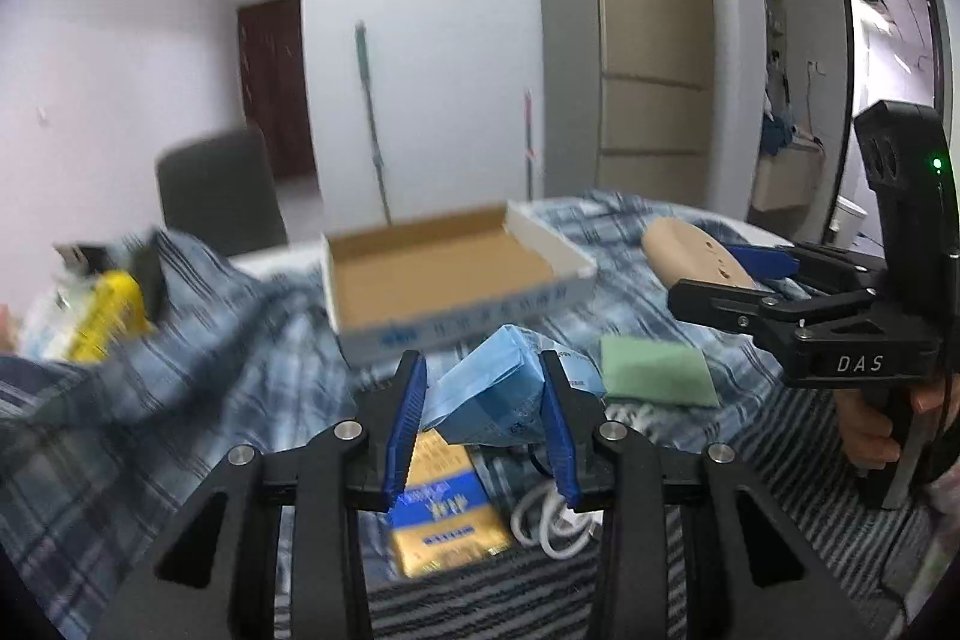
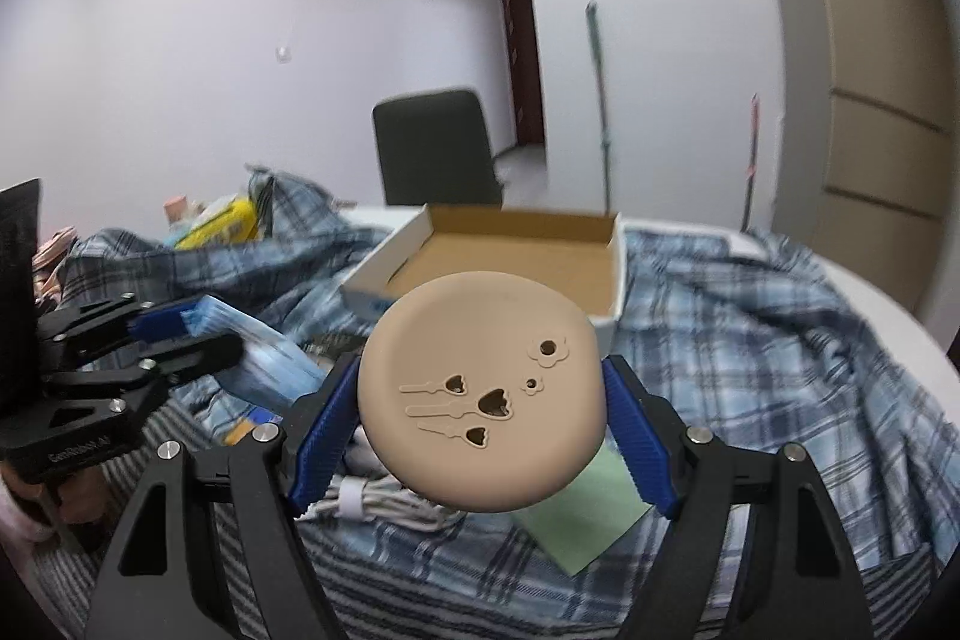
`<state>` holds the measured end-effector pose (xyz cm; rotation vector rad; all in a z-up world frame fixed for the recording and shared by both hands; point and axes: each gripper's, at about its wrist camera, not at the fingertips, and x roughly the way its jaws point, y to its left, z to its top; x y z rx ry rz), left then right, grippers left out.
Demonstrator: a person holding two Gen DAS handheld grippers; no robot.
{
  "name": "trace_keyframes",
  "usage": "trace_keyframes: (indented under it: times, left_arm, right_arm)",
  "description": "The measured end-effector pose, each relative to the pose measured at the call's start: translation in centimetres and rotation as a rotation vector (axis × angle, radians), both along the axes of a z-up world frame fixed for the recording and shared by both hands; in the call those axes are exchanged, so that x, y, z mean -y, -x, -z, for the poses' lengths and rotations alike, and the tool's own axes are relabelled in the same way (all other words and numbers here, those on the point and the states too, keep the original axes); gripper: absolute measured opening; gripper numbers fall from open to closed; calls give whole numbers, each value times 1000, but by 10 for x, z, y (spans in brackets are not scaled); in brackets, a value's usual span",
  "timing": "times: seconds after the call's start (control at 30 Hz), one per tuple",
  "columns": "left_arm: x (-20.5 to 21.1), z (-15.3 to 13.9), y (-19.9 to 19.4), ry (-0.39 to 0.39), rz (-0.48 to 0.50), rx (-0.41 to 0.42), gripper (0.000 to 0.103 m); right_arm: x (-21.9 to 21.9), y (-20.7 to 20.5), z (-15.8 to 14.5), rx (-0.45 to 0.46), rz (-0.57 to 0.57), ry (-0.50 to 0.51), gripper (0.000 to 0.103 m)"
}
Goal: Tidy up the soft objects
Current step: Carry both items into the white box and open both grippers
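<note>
A blue-and-white plaid cloth [image 2: 750, 340] covers the bench beneath a light blue plastic packet [image 1: 492, 388], a beige round pad [image 2: 480, 394] and a pale green square sponge [image 1: 657, 370].

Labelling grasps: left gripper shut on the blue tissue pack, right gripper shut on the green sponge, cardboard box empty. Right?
One error: the right gripper is shut on the round beige pad with flower-shaped cutouts, not the flat green sponge, which lies on the plaid cloth, as the right wrist view shows. The left gripper does hold the blue tissue pack, and the open cardboard box is empty.
</note>
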<state>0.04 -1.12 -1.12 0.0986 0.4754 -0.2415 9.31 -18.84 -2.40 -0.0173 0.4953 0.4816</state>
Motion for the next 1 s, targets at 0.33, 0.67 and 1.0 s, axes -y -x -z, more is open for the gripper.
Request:
trace_keyframes:
  times: [0.33,0.67,1.0]
  left_arm:
    - [-3,-49,28,-34,-91,231,39]
    - [-1,-90,-13,29,-138,311,40]
    - [-4,-118,-97,70,-166,357,40]
  right_arm:
    - [-1,28,-44,181,66,17,78]
    - [-12,-3,-96,314,144,17,78]
    - [-31,-75,-109,287,162,-1,78]
